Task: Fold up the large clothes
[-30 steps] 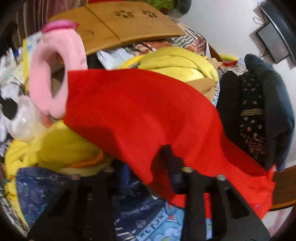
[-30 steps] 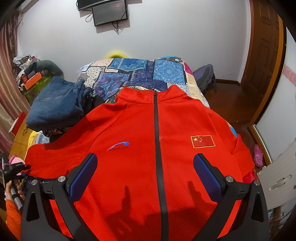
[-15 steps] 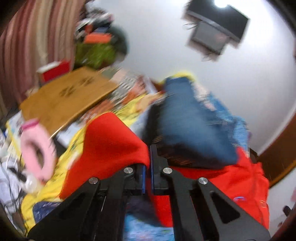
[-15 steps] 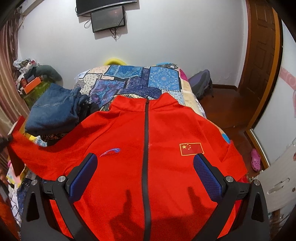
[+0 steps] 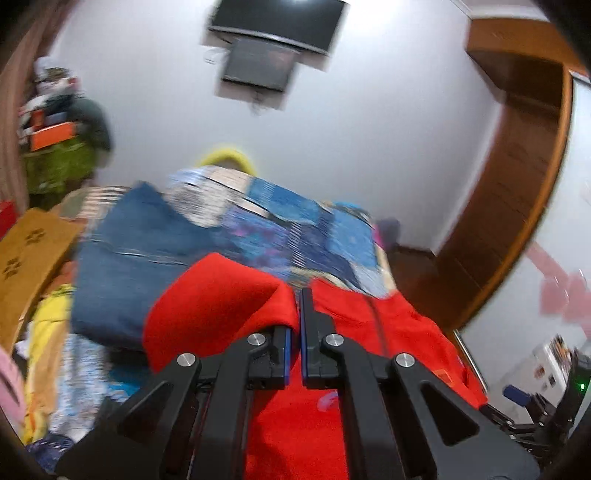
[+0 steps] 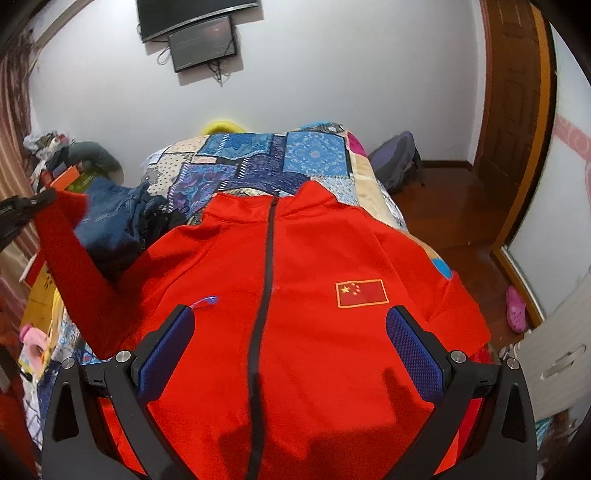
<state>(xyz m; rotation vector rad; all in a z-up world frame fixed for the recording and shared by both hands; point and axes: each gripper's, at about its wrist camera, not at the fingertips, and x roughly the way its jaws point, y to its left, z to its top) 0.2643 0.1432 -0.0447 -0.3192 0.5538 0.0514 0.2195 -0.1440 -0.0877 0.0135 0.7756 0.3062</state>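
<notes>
The left gripper [image 5: 294, 334] has its jaws clamped on the sleeve [image 6: 61, 236], lifted left of the red jacket [image 6: 295, 314]. The right gripper [image 6: 288, 350] hovers above the jacket, jaws apart. Next, the sleeve likely needs carrying across the jacket's chest.

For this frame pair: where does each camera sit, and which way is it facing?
Left wrist: on the left gripper, looking across the bed toward the wall TV; its jaws, shut on the red jacket's sleeve, show.
Right wrist: on the right gripper, above the red jacket, facing the same wall; its open jaws show, and the left gripper at the left edge.
Shared: jacket, denim pile, patchwork bedspread, TV.
</notes>
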